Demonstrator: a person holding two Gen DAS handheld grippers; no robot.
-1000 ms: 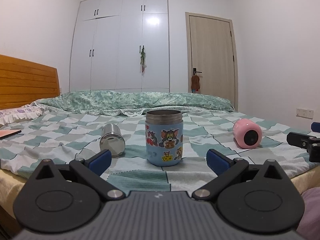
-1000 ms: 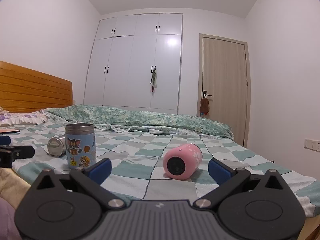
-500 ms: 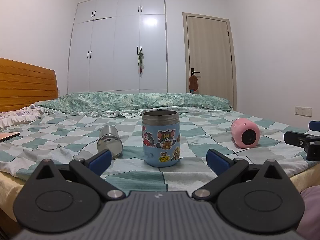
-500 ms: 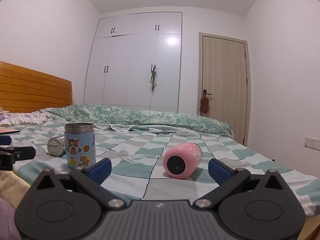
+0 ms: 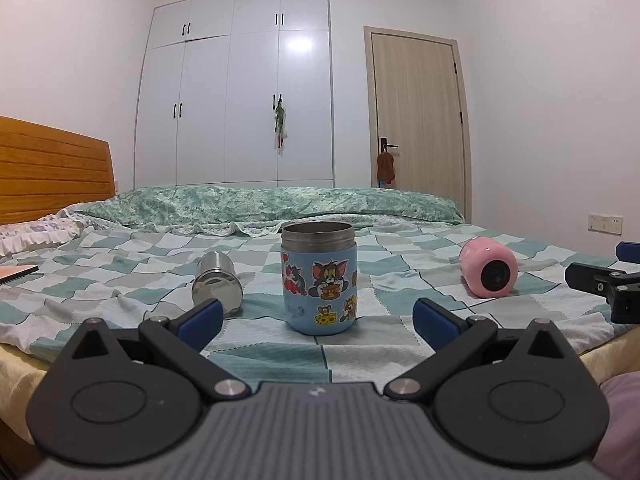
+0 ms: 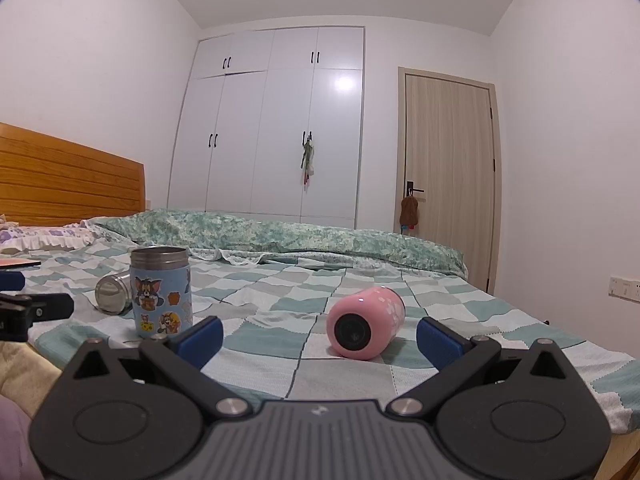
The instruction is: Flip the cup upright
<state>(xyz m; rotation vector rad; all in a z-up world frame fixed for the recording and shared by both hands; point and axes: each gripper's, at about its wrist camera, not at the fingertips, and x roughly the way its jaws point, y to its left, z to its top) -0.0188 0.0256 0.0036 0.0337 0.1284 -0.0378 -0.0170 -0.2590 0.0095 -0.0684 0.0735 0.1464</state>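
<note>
**Pink cup down, two hand-held grippers waiting**

The pink cup (image 6: pixel 365 322) lies on its side on the checked bed (image 6: pixel 280 376), base toward us, squarely ahead of the right hand-held gripper (image 6: pixel 319 338), jaws spread wide, nothing held. The left hand-held gripper (image 5: pixel 316 318) is equally released, facing the upright blue cartoon cup (image 5: pixel 319 277). Best play: close across the pink barrel, then rotate upward slowly; soft bedding may let it tip. Count: three cups, including one steel cup (image 5: pixel 216 283) lying down.

Both grippers (image 5: pixel 316 316) (image 6: pixel 318 336): black linkages, blue pads (image 5: pixel 199 316), silver screws
</note>
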